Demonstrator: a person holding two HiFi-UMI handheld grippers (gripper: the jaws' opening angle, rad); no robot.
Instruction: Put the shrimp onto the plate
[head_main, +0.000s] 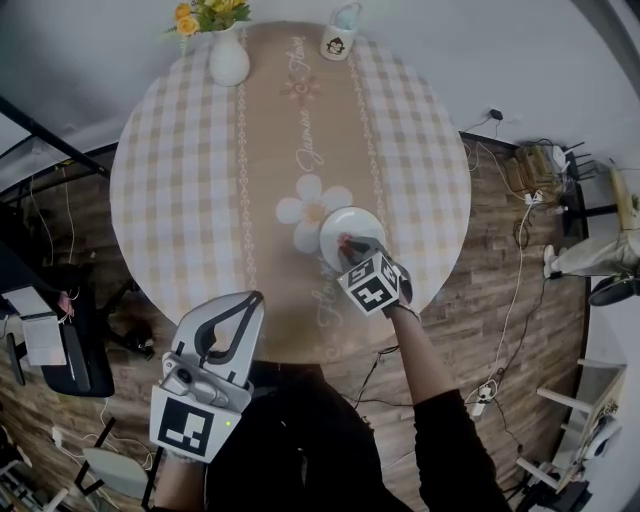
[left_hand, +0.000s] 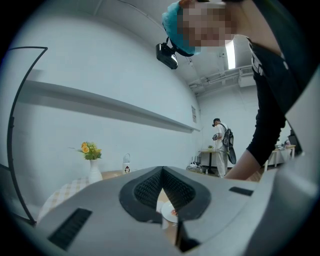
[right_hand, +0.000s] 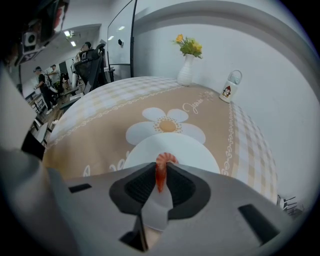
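Observation:
An orange-red shrimp (right_hand: 161, 170) is pinched between the jaws of my right gripper (right_hand: 161, 176), which is shut on it. The gripper hangs just over the near part of a white plate (right_hand: 172, 149). In the head view the right gripper (head_main: 352, 249) covers the plate's (head_main: 340, 225) near edge and the shrimp (head_main: 350, 244) shows at its tip. My left gripper (head_main: 243, 301) is held off the table's near-left edge, jaws together with nothing between them. In the left gripper view its shut tips (left_hand: 163, 171) point across the table, and the plate (left_hand: 170, 213) shows below them.
The round table (head_main: 180, 160) has a checked cloth with a flower print (head_main: 312, 208). A white vase of yellow flowers (head_main: 228, 55) and a small white holder (head_main: 340, 40) stand at the far edge. Cables lie on the wooden floor (head_main: 510, 290) to the right.

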